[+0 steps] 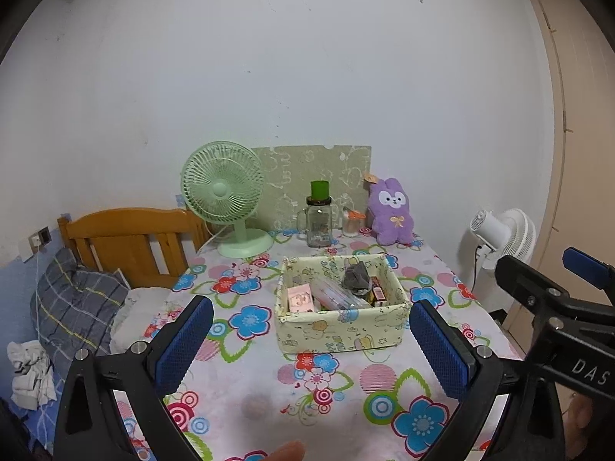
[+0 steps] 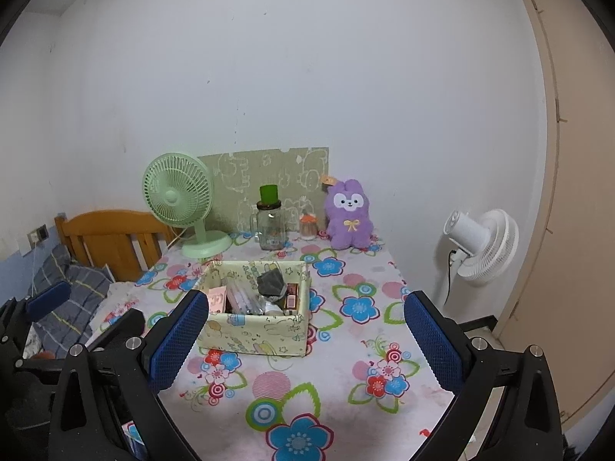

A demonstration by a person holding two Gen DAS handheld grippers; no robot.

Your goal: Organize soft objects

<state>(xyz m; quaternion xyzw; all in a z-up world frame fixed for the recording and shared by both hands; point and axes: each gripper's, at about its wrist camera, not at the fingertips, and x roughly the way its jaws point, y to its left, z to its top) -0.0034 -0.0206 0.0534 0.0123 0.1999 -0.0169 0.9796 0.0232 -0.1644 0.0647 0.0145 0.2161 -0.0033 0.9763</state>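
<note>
- The counter (image 1: 246,380), under a cloth with bright flowers, is taking up most of both views and is standing against a white wall.
- A yellow fabric box (image 1: 342,330) with cartoon prints is sitting near the middle of the counter; a grey soft object (image 1: 355,274) is lying inside it at the far right, together with a pink box and other small things.
- The left tongs (image 1: 311,340) are hovering over the near part of the counter, wide open and holding nothing; the fabric box is appearing between their blue pads, farther away.
- The right tongs (image 2: 305,336) are also wide open and empty, and the box is lying ahead of them, closer to their left pad.
- A purple plush rabbit (image 1: 390,211) is sitting upright at the far edge of the counter, near the wall, well apart from both tongs.
- A green fan (image 1: 225,199) is standing at the far left of the counter, and a glass jar (image 1: 319,221) with a green cup on top is standing between the fan and the rabbit.
</note>
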